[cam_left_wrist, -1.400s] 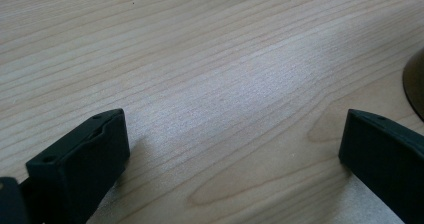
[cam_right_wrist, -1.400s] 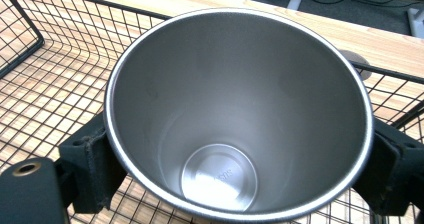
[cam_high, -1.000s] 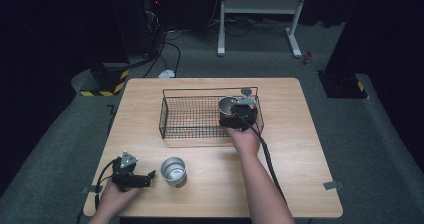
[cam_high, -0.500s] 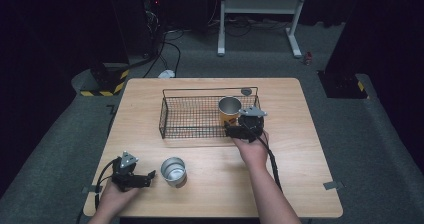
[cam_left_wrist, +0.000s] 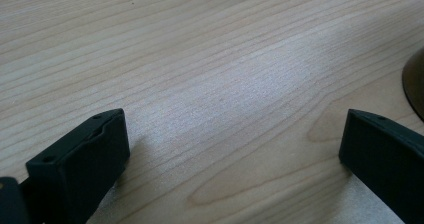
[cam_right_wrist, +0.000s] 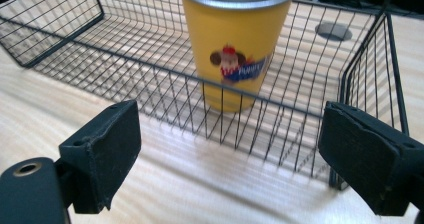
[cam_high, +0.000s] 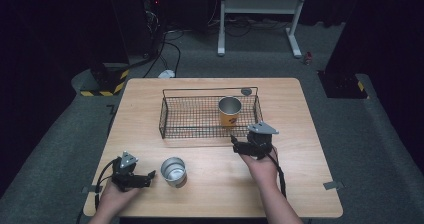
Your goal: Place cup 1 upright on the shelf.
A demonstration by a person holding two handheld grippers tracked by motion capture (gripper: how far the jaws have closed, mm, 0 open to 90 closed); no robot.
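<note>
— Where's the yellow cup [cam_right_wrist: 235, 44]?

— Upright in the right end of the black wire basket [cam_high: 190, 121], near its side wall. Smooth tapered sides, a cartoon print, a metal-grey rim.

— And the right gripper [cam_high: 239, 145]?

— Just outside the basket's front edge, jaws spread wide, holding nothing.

— The other cup?

— The silver cup [cam_high: 174, 171] stands on the pale wood-grain table [cam_high: 300, 184], near the front. The left gripper [cam_high: 146, 178] lies beside it, jaws apart and empty. Bare table lies between the two grippers.
</note>
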